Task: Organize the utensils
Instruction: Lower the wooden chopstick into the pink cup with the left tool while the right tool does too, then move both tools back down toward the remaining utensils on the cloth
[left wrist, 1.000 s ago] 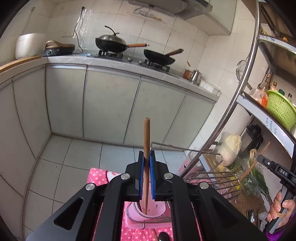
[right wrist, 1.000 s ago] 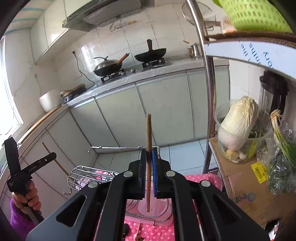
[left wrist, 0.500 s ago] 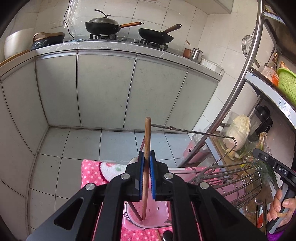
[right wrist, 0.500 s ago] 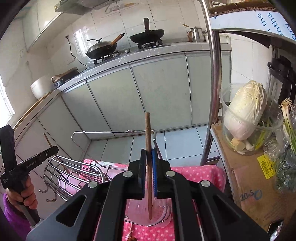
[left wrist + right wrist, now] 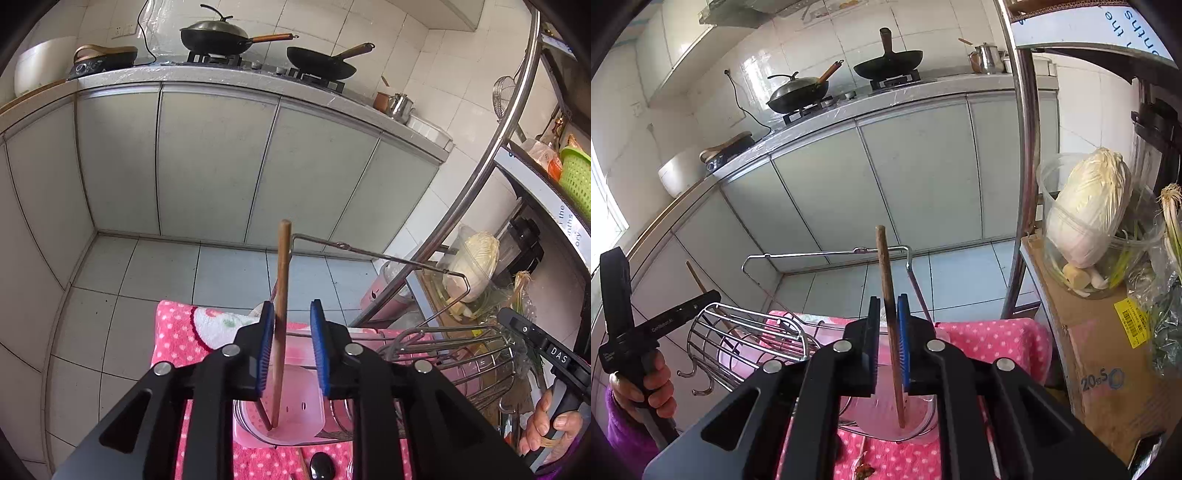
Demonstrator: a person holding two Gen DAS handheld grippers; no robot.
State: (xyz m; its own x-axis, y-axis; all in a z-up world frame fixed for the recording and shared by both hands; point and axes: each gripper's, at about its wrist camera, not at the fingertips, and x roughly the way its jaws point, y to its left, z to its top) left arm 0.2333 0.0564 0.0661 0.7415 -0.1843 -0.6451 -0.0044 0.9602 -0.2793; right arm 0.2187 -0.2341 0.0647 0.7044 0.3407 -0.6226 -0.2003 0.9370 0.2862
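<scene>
In the left wrist view, the release step of putting a utensil away is judged to be in hand: the left tool (image 5: 292, 354), low in the centre of the frame, has just been opening, and a slim brown wooden chopstick (image 5: 281, 295) is seen between its blue pads, leaning against the left pad while a clear gap is left to the right one. The chopstick's lower tip is rested in the pale pink plastic holder (image 5: 295, 413), which is set in a wire rack (image 5: 454, 347) on a pink dotted cloth (image 5: 177, 332). In the right wrist view, the right tool (image 5: 888, 343) has likewise been opening, only slightly; a second worn brown wooden chopstick (image 5: 886, 280) is stood between its pads, close against the right one, with its tip in the same holder (image 5: 919, 413). Next, it is judged that both tools should be opened wider and drawn straight back, so that the loose sticks are not tipped out.
</scene>
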